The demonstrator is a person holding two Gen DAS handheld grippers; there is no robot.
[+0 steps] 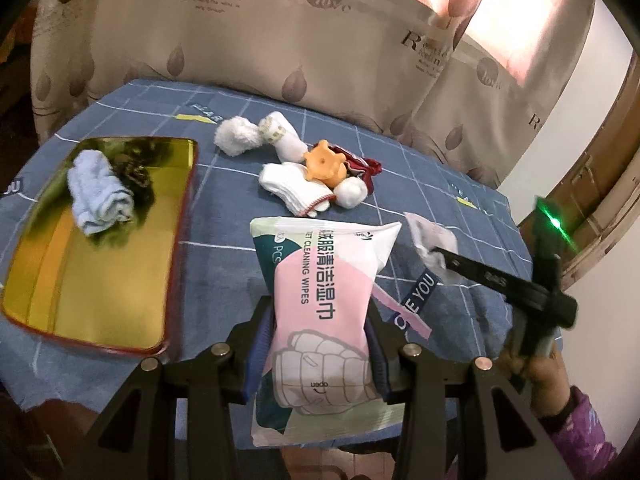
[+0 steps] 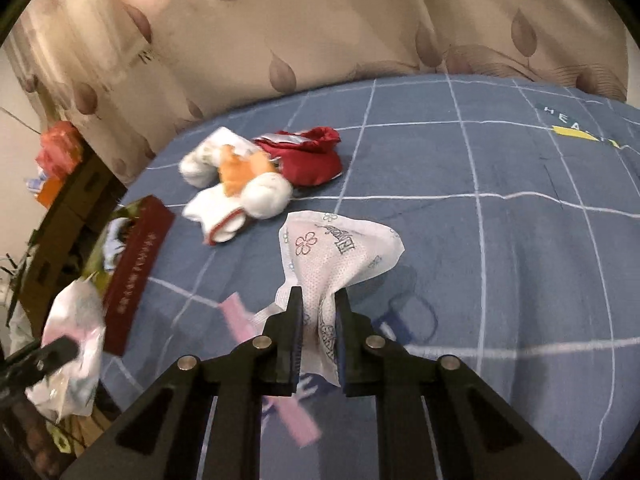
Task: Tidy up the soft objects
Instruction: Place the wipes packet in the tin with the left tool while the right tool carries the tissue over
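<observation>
Gold tray (image 1: 100,312) lies at far left on the blue checked cloth (image 1: 224,264), holding a rolled pale-blue towel (image 1: 100,196); most of its floor is bare. Left gripper (image 1: 316,340) pinches the wet-wipes pack (image 1: 320,300), long axis pointing away from the jaws, tray just leftward. Right gripper (image 2: 318,320) pinches a printed white pouch (image 2: 340,252), lifted, farther from the tray. Judged: the left one is nearer.

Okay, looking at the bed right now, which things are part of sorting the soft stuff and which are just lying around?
Part of the job:
- wipes pack, in the left gripper
- tissue packet, in the right gripper
- gold tray
- blue towel in it
- white gloves
- red cloth

Just lying about:
- curtain
- cardboard boxes
</observation>
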